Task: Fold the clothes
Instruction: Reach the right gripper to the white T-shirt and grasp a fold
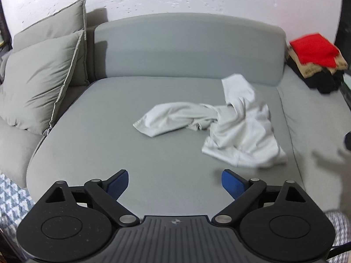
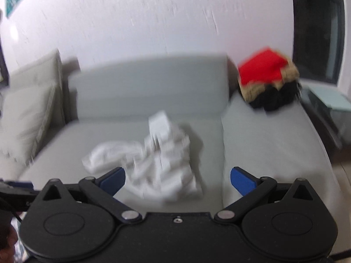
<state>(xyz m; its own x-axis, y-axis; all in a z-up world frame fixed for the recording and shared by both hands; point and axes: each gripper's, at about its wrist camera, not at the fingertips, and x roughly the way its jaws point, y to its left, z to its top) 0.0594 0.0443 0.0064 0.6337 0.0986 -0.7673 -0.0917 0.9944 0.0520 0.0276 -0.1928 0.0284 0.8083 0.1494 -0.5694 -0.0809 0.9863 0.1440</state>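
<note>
A crumpled white garment (image 1: pixel 221 122) lies twisted on the grey sofa seat (image 1: pixel 122 153), right of the middle. It also shows, blurred, in the right wrist view (image 2: pixel 158 164). My left gripper (image 1: pixel 175 182) is open and empty, held above the seat's front, short of the garment. My right gripper (image 2: pixel 177 180) is open and empty, held just in front of the garment's near edge. A stack of folded clothes (image 1: pixel 316 59) with a red piece on top sits at the sofa's far right corner (image 2: pixel 267 79).
Two grey cushions (image 1: pixel 41 81) lean at the sofa's left end. The grey backrest (image 1: pixel 188 50) stands against a white wall. A seam (image 1: pixel 289 127) splits the seat on the right. A patterned rug (image 1: pixel 11 199) lies on the floor at left. A dark window (image 2: pixel 318 28) is at right.
</note>
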